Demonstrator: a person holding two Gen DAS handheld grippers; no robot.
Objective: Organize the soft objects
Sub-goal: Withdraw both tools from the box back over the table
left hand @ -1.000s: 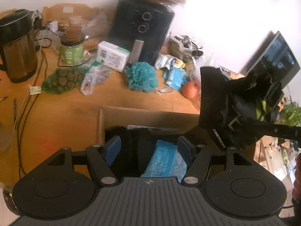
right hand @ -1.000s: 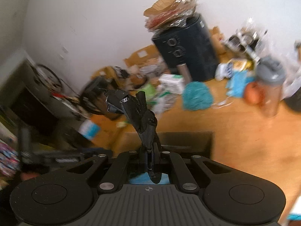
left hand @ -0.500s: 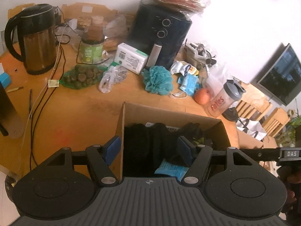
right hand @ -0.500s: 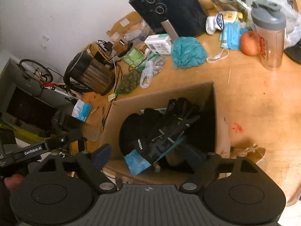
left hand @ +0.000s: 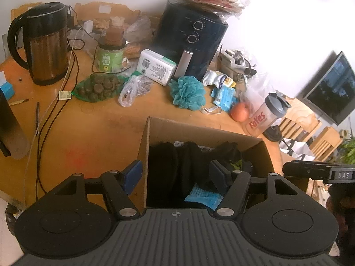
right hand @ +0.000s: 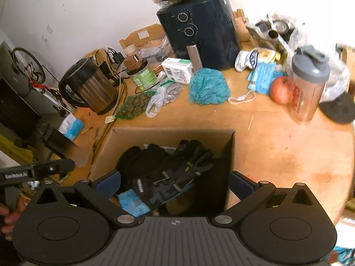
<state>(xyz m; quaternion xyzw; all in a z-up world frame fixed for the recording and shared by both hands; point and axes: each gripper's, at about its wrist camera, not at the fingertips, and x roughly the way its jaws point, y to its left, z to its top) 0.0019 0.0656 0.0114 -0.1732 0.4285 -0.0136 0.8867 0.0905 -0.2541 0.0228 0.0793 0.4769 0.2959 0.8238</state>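
Right tool is spreading, empty, above the glove lying in the box, while left tool straddles the box wall, released, likely steadying.

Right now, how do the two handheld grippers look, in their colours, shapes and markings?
Both look alike. The left gripper and the right gripper each have a ribbed grey body with a small crosshair mark, two round black discs, black linkage arms with silver pivot screws, and blue finger pads. A black bar on the left gripper reads "GenRobot.AI".
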